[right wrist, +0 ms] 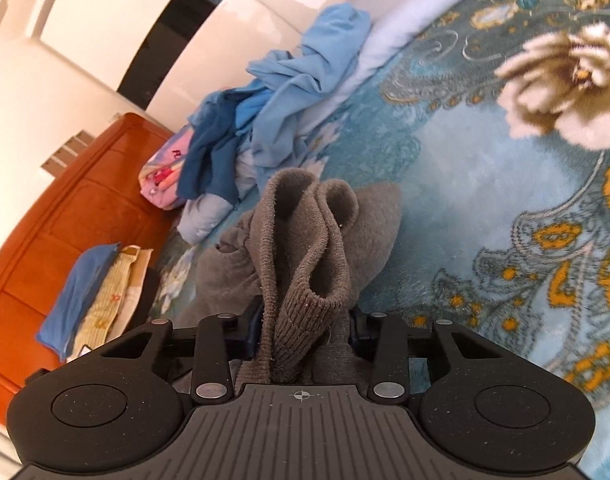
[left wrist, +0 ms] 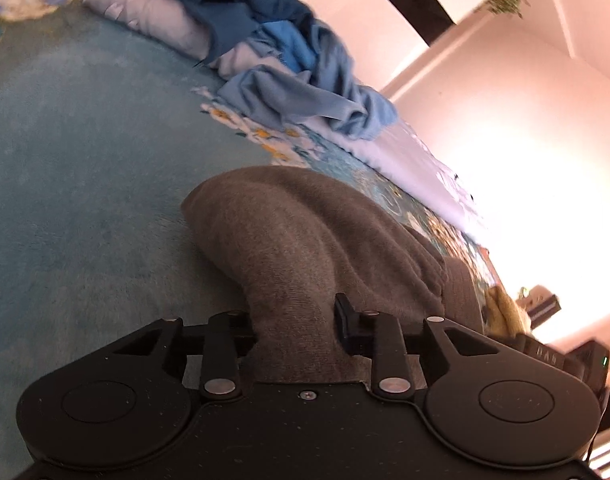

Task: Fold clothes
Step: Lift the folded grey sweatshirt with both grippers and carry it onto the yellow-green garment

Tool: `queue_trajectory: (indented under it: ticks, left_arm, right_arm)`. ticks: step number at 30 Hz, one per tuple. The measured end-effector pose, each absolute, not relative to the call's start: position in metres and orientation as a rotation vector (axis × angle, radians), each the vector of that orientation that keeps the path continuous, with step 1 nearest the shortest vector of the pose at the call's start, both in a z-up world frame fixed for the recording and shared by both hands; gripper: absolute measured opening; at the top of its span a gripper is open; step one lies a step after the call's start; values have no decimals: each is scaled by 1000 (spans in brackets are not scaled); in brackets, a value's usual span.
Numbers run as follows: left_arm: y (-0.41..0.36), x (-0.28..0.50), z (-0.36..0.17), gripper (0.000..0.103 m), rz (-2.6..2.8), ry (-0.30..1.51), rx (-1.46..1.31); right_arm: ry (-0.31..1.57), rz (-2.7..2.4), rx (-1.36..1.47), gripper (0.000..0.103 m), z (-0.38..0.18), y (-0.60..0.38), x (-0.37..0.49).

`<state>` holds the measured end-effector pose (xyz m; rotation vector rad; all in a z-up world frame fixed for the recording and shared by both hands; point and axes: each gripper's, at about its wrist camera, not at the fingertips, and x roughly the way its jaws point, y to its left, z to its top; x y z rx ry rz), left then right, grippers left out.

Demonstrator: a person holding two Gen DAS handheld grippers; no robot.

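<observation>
A grey knitted garment [left wrist: 305, 232] lies bunched on a teal floral blanket [left wrist: 85, 152]. My left gripper [left wrist: 295, 320] is shut on one fold of it, and the cloth rises from between the pads. In the right wrist view the same grey garment [right wrist: 305, 240] shows a ribbed hem standing up in loops. My right gripper [right wrist: 305, 328] is shut on that ribbed edge, with the fabric bunched between its pads and lifted off the blanket [right wrist: 485, 184].
A heap of blue clothes [left wrist: 273, 40] lies at the blanket's far edge on a pale sheet, also seen as the blue pile [right wrist: 273, 112] in the right wrist view. An orange wooden headboard [right wrist: 65, 216] with a blue and yellow folded stack [right wrist: 93, 292] stands on the left.
</observation>
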<state>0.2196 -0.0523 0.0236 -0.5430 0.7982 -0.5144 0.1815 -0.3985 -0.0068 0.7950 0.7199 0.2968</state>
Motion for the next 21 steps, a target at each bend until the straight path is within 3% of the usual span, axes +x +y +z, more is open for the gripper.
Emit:
queue_trajectory:
  ticks: [12,21]
  left_arm:
    - [-97,184,79,28,-629,734,-410]
    - [-198,189,110,28,-812,695,-297]
  right_arm:
    - [621,287,735,35,35,-432,123]
    - [541,183,659,35,74,-507,88]
